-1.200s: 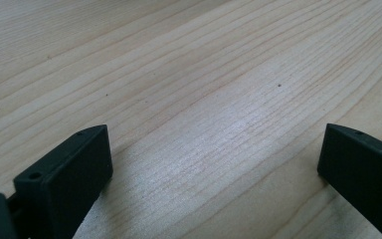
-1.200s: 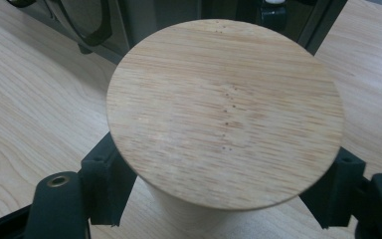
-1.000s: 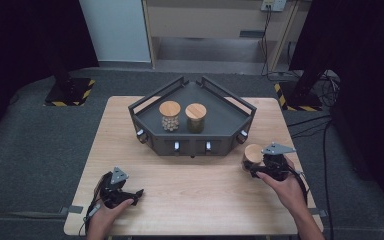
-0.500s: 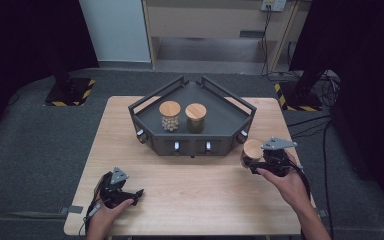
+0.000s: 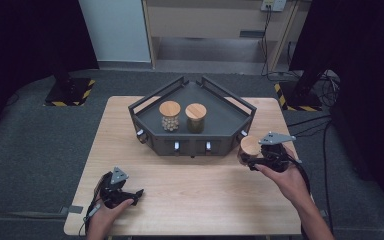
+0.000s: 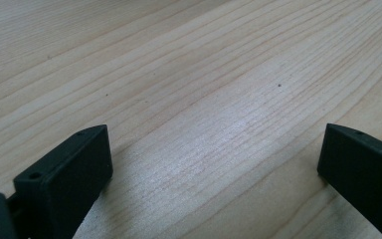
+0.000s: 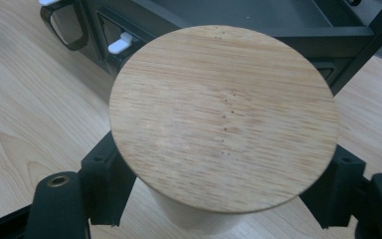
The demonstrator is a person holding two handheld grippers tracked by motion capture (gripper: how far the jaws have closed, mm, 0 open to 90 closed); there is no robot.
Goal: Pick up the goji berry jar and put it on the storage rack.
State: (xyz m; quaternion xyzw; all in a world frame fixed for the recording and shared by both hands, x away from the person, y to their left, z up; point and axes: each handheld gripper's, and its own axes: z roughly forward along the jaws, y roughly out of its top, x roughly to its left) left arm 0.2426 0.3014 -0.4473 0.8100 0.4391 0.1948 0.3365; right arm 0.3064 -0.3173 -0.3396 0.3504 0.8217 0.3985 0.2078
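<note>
Carrying a wood-lidded jar [image 5: 250, 148] toward the dark tray [image 5: 230, 116] looks like the step in hand: the right gripper [image 5: 256, 159] pinches the jar's body just under its round lid [image 7: 224, 117], jaws pressed on either side, and holds it just off the tray's front right corner, seemingly clear of the table [image 5: 190, 190]. The next move likely calls for lifting it over the tray's raised rail and setting it upright beside the two jars already there. Of those, the left jar [image 5: 169, 115] holds pale round pieces, the right jar [image 5: 195, 117] something darker that cannot be made out; the contents of the carried jar are hidden by its lid. The left gripper [image 5: 130, 194] rests low over the table's near left part, its jaws spread wide with nothing between them.
</note>
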